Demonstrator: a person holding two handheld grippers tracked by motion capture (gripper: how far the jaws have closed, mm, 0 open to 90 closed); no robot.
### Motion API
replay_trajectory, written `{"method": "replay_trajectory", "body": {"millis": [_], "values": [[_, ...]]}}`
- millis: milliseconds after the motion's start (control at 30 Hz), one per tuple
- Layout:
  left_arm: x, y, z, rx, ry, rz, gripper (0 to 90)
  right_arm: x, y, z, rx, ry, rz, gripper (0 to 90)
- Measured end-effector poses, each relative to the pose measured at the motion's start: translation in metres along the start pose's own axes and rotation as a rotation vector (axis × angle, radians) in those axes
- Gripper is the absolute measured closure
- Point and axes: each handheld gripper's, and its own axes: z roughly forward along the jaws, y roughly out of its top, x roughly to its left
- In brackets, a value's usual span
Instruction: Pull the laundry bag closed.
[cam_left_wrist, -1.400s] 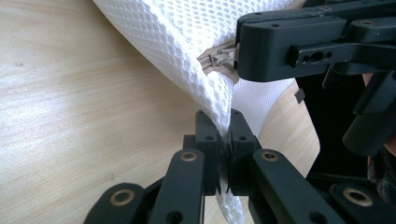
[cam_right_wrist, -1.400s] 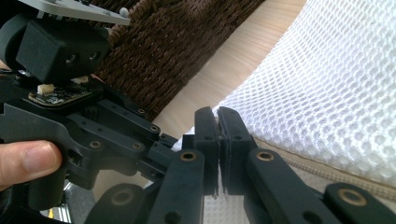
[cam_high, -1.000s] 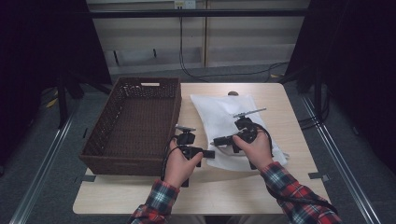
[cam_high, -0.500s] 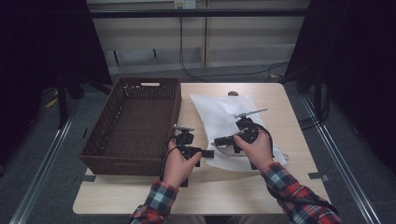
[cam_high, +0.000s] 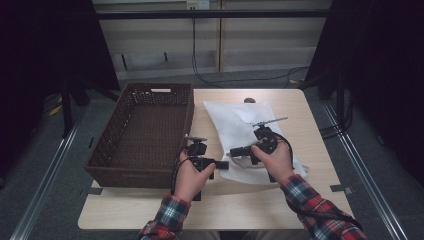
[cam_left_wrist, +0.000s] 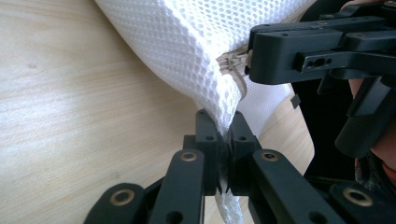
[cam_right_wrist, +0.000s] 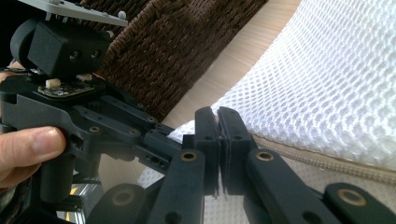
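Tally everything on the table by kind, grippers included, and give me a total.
White mesh bag: 1
Brown wicker basket: 1
Grippers: 2, left gripper and right gripper, each shut on the bag
Total: 4

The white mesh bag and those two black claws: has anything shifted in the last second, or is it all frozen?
Nothing has visibly changed. The left gripper is still clamped on the mesh bag at its near corner, and the right gripper still pinches the zipper pull there. Both hands stay put, and the basket sits where it was on the table.
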Motion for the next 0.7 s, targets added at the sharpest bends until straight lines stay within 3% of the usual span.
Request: {"method": "replay_trajectory", "body": {"millis": [67,233,500,700], "values": [[-0.0004,0.0006,0.001,0.006,-0.019,-0.015,84.2,0.0002,0.0007,0.0002,-0.002,0.005,-0.002,87.7],[-0.0018,0.004,0.0008,-0.018,-0.026,-0.012,69.7,0.0032,0.0017,0.002,0.013,0.012,-0.014,87.7],[0.0009,0.0068,0.0011,-0.014,-0.016,-0.002,79.5,0.0051,0.0029,0.0023,0.016,0.011,-0.02,87.7],[0.0022,0.0074,0.0038,-0.006,-0.038,-0.014,82.5,0.0027,0.0024,0.0006,0.014,0.022,-0.009,87.7]]}}
